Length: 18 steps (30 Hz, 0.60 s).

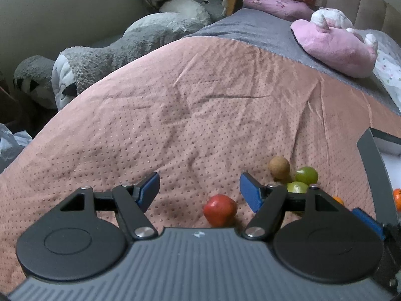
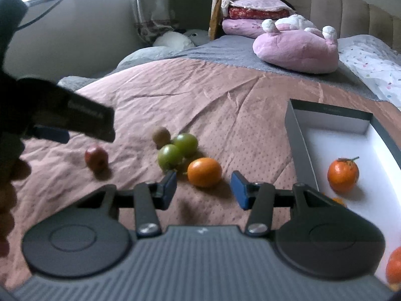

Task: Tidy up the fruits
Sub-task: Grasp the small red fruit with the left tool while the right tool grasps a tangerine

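On the pink bedspread lie a red apple (image 1: pixel 220 210) (image 2: pixel 96 158), a brown round fruit (image 1: pixel 279 167) (image 2: pixel 161 135), two green fruits (image 1: pixel 306 175) (image 2: pixel 186 144) and an orange (image 2: pixel 204 172). My left gripper (image 1: pixel 199 191) is open and empty, with the red apple just below and between its fingers. My right gripper (image 2: pixel 203 189) is open and empty, with the orange just ahead between its fingertips. A grey box with a white floor (image 2: pixel 295 135) at the right holds an orange with a stem (image 2: pixel 342 175) and another orange at the lower edge (image 2: pixel 394 266).
A pink plush toy (image 2: pixel 295 50) lies on the grey blanket at the far side. Folded pink bedding (image 2: pixel 240 27) is stacked behind it. Grey plush toys (image 1: pixel 100 60) lie beside the bed at the left. The left gripper's body (image 2: pixel 75 115) shows at the left of the right wrist view.
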### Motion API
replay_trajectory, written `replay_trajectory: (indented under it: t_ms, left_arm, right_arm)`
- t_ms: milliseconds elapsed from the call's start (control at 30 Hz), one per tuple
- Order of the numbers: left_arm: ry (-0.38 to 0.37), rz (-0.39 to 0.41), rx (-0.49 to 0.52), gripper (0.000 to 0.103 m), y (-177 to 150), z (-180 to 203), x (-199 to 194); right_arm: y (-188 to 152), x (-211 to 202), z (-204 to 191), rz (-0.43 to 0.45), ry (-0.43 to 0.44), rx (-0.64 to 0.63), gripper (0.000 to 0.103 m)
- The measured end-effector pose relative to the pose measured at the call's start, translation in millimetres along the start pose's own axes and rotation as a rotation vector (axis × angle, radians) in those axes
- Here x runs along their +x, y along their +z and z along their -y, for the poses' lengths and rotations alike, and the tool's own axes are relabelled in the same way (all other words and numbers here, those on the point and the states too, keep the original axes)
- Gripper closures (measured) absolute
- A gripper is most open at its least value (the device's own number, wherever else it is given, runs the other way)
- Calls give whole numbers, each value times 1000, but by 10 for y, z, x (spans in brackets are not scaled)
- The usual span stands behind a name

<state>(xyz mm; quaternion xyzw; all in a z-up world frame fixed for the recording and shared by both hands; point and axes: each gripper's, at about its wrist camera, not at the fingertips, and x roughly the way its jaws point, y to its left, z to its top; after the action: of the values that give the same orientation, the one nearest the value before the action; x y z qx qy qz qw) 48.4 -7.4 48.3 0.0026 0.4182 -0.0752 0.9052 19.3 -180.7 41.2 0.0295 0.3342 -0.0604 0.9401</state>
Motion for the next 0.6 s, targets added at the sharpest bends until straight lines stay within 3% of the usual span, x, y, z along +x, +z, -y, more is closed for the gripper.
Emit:
replay_trajectory:
  t_ms: [500,533,600]
  left_arm:
    - [-15,-25,20,28,-25,33,102]
    - [-15,-25,23,28,-27,38,105]
    - [-16,-27,29,28,-31,47,115]
  right_arm:
    - [32,235,-45,-33,-32,-29,52]
    - [31,241,-53,-33,-28,-32,60]
    - [28,239,-66,-30,-21,-38,62]
